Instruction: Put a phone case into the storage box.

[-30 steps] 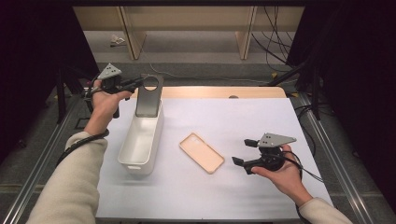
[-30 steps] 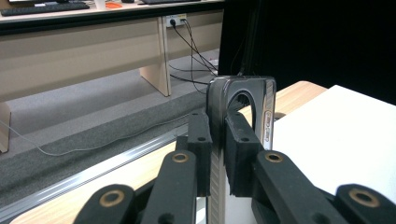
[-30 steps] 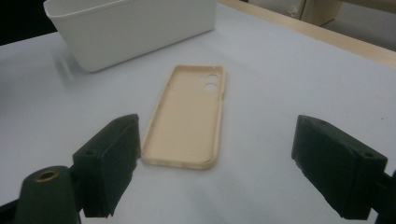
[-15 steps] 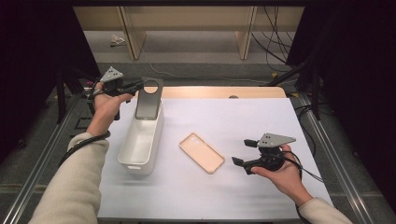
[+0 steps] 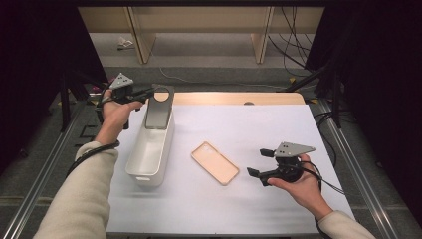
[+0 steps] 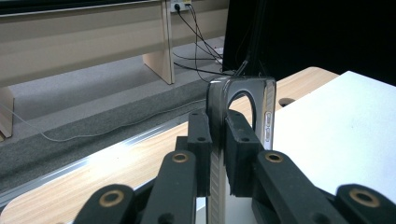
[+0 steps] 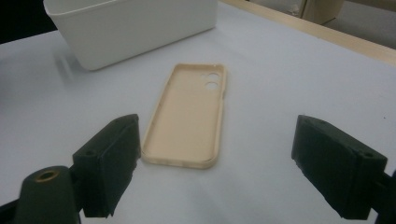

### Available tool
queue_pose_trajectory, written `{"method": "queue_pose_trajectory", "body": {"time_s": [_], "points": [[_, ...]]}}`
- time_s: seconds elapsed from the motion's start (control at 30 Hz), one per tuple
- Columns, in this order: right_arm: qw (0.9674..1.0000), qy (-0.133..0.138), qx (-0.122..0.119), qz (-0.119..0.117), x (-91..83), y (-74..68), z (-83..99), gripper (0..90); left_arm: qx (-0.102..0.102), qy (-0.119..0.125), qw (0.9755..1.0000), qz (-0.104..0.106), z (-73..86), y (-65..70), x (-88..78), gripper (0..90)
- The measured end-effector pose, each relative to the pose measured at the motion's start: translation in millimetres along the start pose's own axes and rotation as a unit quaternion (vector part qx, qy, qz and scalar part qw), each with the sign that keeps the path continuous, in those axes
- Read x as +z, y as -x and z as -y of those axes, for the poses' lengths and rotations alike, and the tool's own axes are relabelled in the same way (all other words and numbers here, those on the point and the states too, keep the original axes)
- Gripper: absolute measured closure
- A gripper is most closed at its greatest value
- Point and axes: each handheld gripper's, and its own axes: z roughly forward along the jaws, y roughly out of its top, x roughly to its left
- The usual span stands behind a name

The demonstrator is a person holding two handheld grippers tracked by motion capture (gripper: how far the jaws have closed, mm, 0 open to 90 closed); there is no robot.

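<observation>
The left claw (image 6: 215, 140) is clenched on the thin edge of a dark phone case (image 5: 159, 107), held upright over the far end of the white bin (image 5: 149, 149). It looks light, bendy and slick. The right claw (image 5: 263, 164) hangs released near the beige phone case (image 5: 215, 162) lying flat on the tabletop (image 5: 278, 119); pinching one long rim would suit it.
</observation>
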Motion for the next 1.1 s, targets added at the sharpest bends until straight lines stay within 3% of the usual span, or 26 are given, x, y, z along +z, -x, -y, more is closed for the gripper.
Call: {"method": "queue_pose_trajectory", "body": {"time_s": [1.1], "points": [[1.0, 0.001, -0.001, -0.001, 0.6, -0.1, 0.2, 16.5, -0.019, -0.02, 0.9996, -0.008, 14.1, -8.3, 7.3, 80.0]]}}
